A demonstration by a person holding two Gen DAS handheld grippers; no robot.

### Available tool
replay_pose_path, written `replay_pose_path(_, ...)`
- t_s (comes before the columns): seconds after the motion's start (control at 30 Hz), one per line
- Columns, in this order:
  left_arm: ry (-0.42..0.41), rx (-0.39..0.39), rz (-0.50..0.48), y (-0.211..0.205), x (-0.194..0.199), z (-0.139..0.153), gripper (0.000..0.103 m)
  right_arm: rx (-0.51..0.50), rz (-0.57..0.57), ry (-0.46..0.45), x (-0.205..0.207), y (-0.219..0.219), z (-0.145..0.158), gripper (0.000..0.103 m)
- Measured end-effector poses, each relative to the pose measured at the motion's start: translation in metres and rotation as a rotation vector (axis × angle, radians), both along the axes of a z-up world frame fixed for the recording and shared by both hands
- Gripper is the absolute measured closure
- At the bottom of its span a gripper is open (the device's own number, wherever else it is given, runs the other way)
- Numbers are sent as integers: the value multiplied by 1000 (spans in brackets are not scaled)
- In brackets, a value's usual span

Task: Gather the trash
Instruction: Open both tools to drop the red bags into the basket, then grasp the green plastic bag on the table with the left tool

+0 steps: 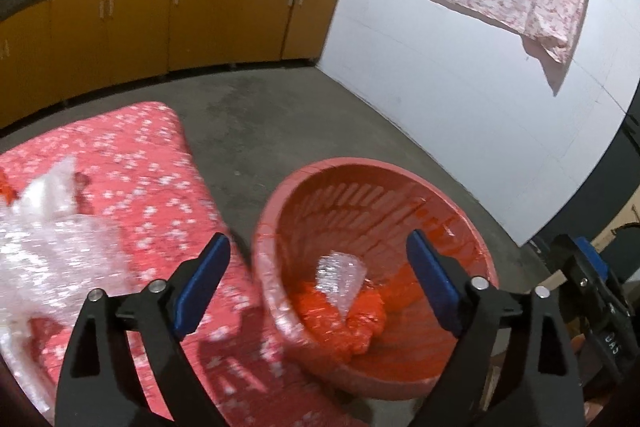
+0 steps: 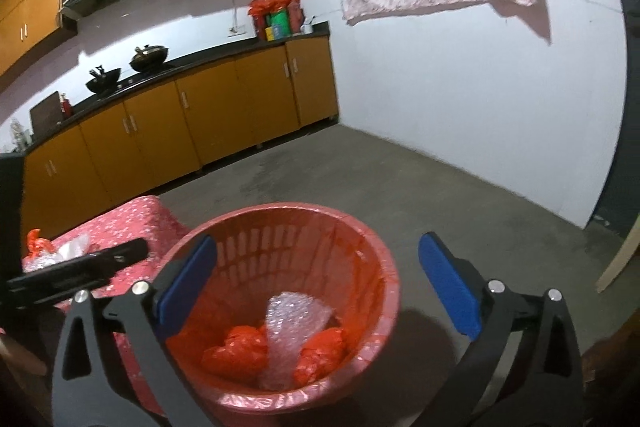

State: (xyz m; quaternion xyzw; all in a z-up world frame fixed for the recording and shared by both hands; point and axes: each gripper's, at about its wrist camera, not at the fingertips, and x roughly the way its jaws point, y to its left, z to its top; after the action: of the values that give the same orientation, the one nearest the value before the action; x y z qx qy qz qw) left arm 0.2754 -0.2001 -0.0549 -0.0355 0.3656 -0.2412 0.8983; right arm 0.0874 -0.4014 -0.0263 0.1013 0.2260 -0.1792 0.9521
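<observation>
Both grippers wide open over the red bin, and the bubble wrap is down inside it!

The left gripper [image 1: 318, 289] has its blue pads spread apart with nothing between them, hanging over the slatted red basket [image 1: 476, 247] low and centre in the frame. The right gripper [image 2: 318, 285] is gaping too, empty and aimed into the same basket [image 2: 384, 311] from just above the rim. A crumpled bubble wrap piece [image 2: 290, 331] stands among orange plastic bags [image 2: 236, 351] at the bottom, which looks like a drop just made. More clear plastic wrap [image 1: 40, 235] lies at the left edge on the pink flowered cloth [image 1: 160, 187], well apart from the basket, so my guess is that is the next pickup. The bin sits just beside the cloth, keeping the carry short.
</observation>
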Motion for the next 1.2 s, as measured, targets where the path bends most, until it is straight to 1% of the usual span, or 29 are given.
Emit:
replay_pose_path(0.17, -32, 33, 46, 18, -20, 11, 10, -13, 12, 8, -6, 8, 4, 5)
replay_pose_path(0.37, -78, 70, 86, 51, -53, 22, 10, -35, 61, 15, -14, 33, 9, 5)
replay_pose_path(0.53, -119, 97, 134, 89, -86, 30, 10, -27, 123, 17, -15, 59, 10, 5)
replay_pose_path(0.67, -157, 115, 216, 133, -114, 35, 10, -16, 185, 28, -15, 90, 7, 5)
replay_pose_path(0.77, -167, 156, 287, 167, -129, 28, 10, -25, 245, 44, -14, 115, 4, 5)
replay_pose_path(0.83, -148, 172, 314, 182, -134, 19, 10, -33, 278, 51, -14, 131, 3, 5)
replay_pose_path(0.9, -103, 178, 342, 198, -135, 6, 11, -43, 312, 56, -14, 147, 3, 5)
replay_pose_path(0.97, -57, 166, 354, 208, -134, -7, 16, -57, 341, 61, -15, 162, 3, 5)
replay_pose_path(1.03, -24, 153, 345, 212, -132, -18, 20, -67, 358, 67, -16, 171, 2, 5)
replay_pose_path(1.07, -12, 153, 340, 213, -134, -24, 23, -73, 368, 71, -16, 177, 2, 5)
replay_pose_path(1.2, 49, 160, 311, 210, -129, -47, 30, -96, 389, 83, -17, 190, 2, 5)
